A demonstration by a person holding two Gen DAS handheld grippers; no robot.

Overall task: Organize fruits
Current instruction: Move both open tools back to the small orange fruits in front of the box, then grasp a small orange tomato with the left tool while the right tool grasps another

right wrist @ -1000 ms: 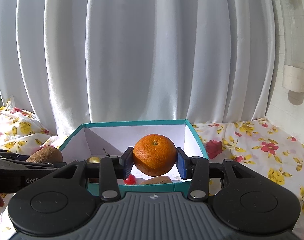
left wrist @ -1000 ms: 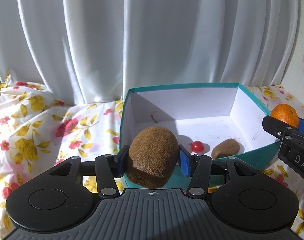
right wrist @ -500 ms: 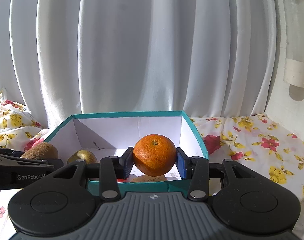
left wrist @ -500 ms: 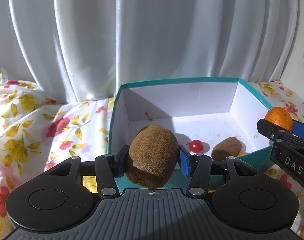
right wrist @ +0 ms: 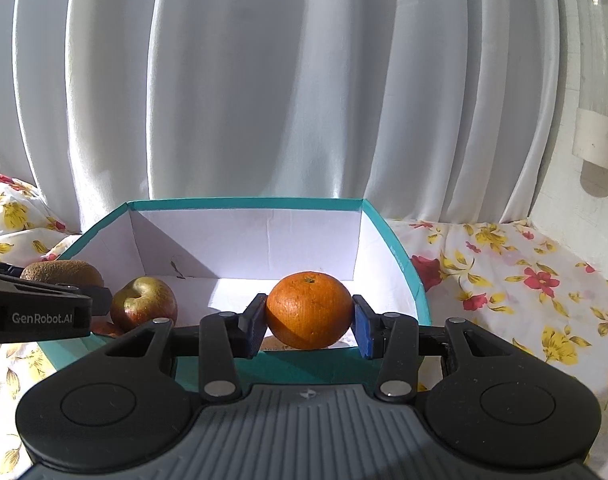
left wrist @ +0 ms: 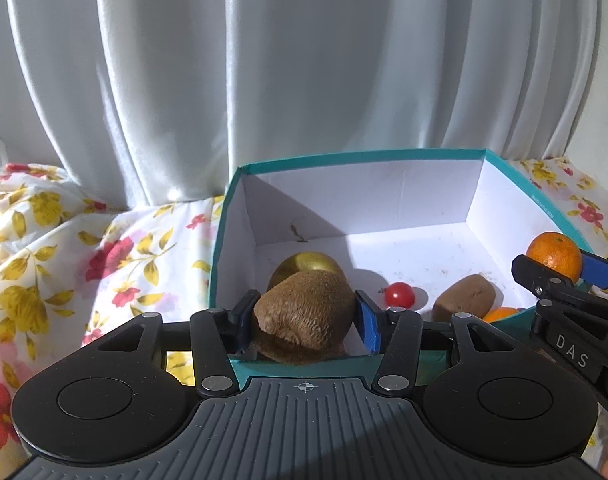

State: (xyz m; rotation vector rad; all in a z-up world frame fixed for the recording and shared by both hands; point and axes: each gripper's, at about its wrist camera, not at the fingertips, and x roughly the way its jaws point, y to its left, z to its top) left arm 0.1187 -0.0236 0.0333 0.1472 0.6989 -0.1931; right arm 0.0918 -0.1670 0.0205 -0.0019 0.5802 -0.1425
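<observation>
Over the teal box (left wrist: 223,240), left hand-held gripper (left wrist: 304,326) clamps a kiwi (left wrist: 304,316); right hand-held gripper (right wrist: 308,322) clamps an orange (right wrist: 308,310). Box floor holds an apple (right wrist: 143,306), cherry tomato (left wrist: 400,295), second kiwi (left wrist: 464,298).

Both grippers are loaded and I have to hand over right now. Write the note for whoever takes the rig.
Left gripper: shut on a kiwi, over the near wall of the teal box, left side.
Right gripper: shut on an orange, over the near wall, right side.
Already in the box: an apple at the left, a cherry tomato, a second kiwi and another orange fruit, mostly hidden by the near wall.
Left to do: lower both fruits onto free floor and open the jaws. The apple lies just behind the held kiwi, so set it down clear of that.
</observation>
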